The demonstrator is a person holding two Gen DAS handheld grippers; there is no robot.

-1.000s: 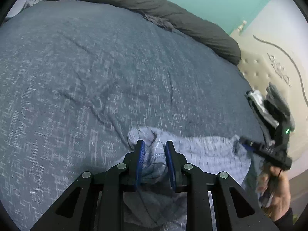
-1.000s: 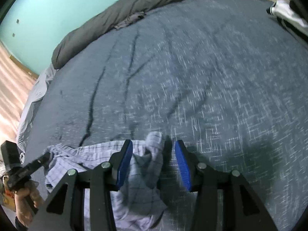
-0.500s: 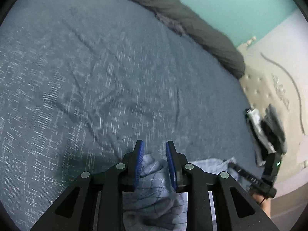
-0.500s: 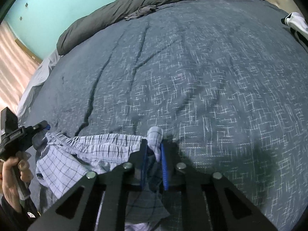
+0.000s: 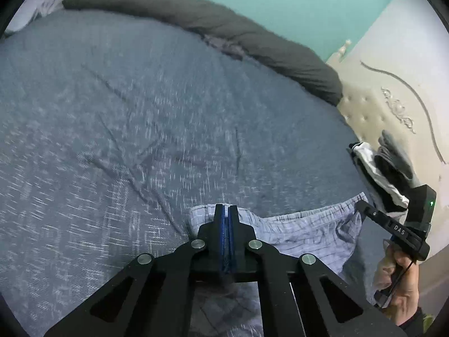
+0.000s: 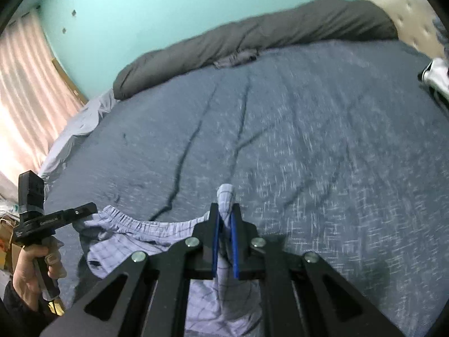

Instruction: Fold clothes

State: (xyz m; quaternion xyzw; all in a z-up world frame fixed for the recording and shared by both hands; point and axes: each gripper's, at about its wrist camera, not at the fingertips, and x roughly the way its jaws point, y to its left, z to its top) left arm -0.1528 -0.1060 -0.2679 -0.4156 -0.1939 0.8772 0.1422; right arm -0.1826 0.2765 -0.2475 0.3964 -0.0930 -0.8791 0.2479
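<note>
Shorts (image 6: 134, 236) of pale blue checked cloth with a gathered elastic waistband hang stretched between the two tools at the near edge of the bed (image 5: 140, 112). Both sets of jaws have just been closing with cloth between them: a second ago the blue pads stood apart around bunched fabric, and now the left gripper (image 5: 226, 221) is pressed together on the left end of the waistband, while the right gripper (image 6: 224, 219) pinches a rolled tuft of the right end that pokes up past its tips. My guess is the grasp step is finished and the garment is being raised off the cover, ready to be spread flat before any fold. The waistband runs as a ruffled line from one tool to the other, and the legs droop crumpled underneath, partly hidden by the black frames. Beyond lies the blue-grey cover, creased but bare, with a rolled dark duvet (image 6: 252, 36) along its far side and more clothes (image 5: 384, 168) piled at the right by the headboard.
</note>
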